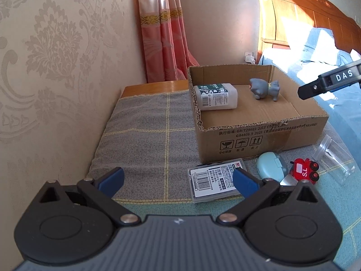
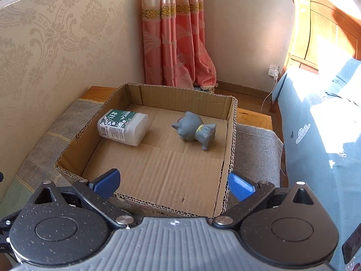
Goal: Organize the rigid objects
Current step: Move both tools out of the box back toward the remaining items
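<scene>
Two items lie inside the cardboard box (image 2: 227, 135); four more wait outside it, some only partly seen.

Both tools are spread wide with nothing between the pads: the left tool (image 1: 178, 180) over the grey checked cloth (image 1: 144, 133), the right tool (image 2: 173, 185) over the box's near wall. In the box, a white bottle (image 2: 123, 127) lies on its side, well apart from a toppled grey cat figure (image 2: 195, 131). Before the box, a clear labelled case (image 1: 213, 181) is partly covered by a blue pad; a pale blue round case (image 1: 269, 166) and a red toy train (image 1: 304, 171) are cut off below by the tool's arm; a clear plastic bag (image 1: 334, 155) is hard to make out.
</scene>
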Motion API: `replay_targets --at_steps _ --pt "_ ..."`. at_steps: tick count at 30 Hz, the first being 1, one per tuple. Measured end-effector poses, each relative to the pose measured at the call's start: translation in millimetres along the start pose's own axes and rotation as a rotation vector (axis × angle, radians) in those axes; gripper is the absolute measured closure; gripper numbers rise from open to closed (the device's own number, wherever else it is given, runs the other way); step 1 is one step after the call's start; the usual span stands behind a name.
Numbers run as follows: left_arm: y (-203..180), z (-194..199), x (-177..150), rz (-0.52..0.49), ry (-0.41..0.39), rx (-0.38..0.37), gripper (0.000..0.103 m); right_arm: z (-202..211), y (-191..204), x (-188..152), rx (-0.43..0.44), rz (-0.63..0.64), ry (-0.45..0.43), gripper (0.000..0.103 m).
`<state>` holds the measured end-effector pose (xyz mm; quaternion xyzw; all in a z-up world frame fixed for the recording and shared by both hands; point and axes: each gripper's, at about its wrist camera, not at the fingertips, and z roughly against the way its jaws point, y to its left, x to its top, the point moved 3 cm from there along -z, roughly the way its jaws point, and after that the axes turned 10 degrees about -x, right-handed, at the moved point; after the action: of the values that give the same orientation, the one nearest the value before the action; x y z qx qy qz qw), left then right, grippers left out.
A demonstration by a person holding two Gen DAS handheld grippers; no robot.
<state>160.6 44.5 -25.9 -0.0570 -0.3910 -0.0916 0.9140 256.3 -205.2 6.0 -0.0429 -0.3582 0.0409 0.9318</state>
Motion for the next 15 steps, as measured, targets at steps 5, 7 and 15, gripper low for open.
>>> replay_targets --at_steps 5,7,15 --pt "-4.6 0.5 -7.6 -0.006 0.013 -0.011 0.001 9.3 -19.0 -56.9 -0.01 -0.049 0.039 0.0" --pt "-7.7 -0.3 -9.7 -0.013 0.018 -0.008 0.001 7.8 -23.3 -79.4 -0.026 -0.051 0.061 0.0" --pt "-20.1 1.8 -18.6 -0.036 0.035 -0.022 0.001 8.2 -26.7 -117.0 0.036 -0.12 0.115 0.0"
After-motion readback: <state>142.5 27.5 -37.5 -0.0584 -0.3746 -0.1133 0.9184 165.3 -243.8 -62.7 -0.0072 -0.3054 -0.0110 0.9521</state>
